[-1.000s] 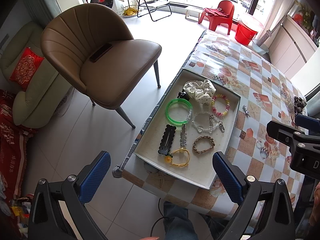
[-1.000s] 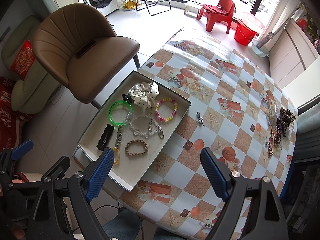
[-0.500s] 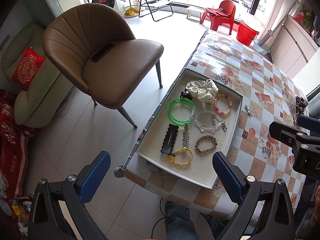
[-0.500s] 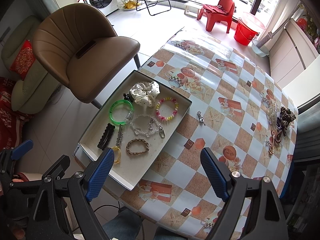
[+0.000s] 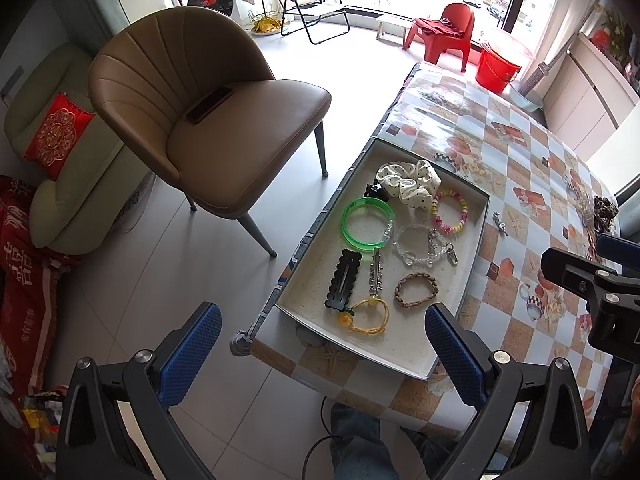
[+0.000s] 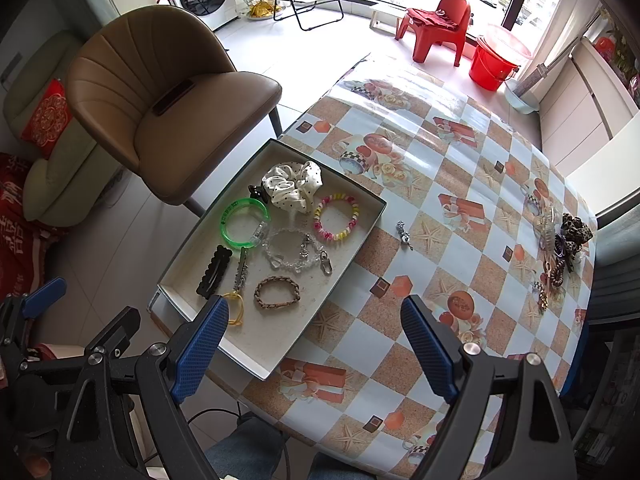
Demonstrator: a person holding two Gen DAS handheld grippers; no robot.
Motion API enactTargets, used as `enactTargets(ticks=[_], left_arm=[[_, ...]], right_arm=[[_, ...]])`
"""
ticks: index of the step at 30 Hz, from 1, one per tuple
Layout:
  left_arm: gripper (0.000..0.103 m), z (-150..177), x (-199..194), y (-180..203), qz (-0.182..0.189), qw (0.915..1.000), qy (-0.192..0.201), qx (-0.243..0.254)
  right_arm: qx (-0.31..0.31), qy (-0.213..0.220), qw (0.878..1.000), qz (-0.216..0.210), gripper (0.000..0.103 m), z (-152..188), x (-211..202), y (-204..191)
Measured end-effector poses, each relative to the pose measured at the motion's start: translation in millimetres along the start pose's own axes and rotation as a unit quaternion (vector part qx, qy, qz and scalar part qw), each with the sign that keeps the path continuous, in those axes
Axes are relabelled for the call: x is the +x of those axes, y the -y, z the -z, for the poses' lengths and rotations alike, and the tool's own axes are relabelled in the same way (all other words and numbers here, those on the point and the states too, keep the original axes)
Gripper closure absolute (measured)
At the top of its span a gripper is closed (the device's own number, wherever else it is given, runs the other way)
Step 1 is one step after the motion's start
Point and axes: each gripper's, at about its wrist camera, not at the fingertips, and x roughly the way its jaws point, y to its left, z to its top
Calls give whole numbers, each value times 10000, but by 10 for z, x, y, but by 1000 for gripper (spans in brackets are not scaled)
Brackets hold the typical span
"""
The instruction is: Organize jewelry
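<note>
1. Both grippers hang above the near edge of the table (image 6: 460,184), pointing steeply down. The left gripper (image 5: 322,354) has its jaws wide apart with nothing between them, and so has the right gripper (image 6: 314,350).

2. The tray (image 6: 256,354) lies ahead of the right gripper and to its left, reaching back under its left finger. It lies straight ahead of the left gripper, between that gripper's two fingers.

3. Already in the tray are a white dotted scrunchie (image 6: 292,186), a green bangle (image 6: 242,228), a pink and yellow bead bracelet (image 6: 336,218), a clear bead bracelet (image 6: 290,256), a black hair clip (image 6: 214,272), a brown braided bracelet (image 6: 277,291) and a yellow hair tie (image 5: 366,316). They lie apart or only just touching.

4. Pieces are still loose on the cloth: a small silver charm (image 6: 404,234) lies just outside the tray's far right wall, ahead of the right gripper, and a pile of loose accessories (image 6: 560,248) sits far ahead and to the right, near the table's edge.

5. I judge this a pause between placements, with sorting partly done and neither gripper carrying anything.

6. The next move most likely falls to the right gripper, which is nearer the loose pieces. The charm is small and flat on slick cloth, so the jaws would need to narrow, come down squarely over it, and pinch low.

7. The pile looks tangled, so lifting one piece may drag its neighbours.
</note>
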Motion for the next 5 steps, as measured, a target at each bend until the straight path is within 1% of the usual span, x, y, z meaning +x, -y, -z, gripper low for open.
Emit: enactTargets(ticks=[5], left_arm=[[0, -4, 1, -16, -5, 10000, -9, 7]], right_arm=[[-3, 2, 10000, -2, 13, 1, 2, -1]])
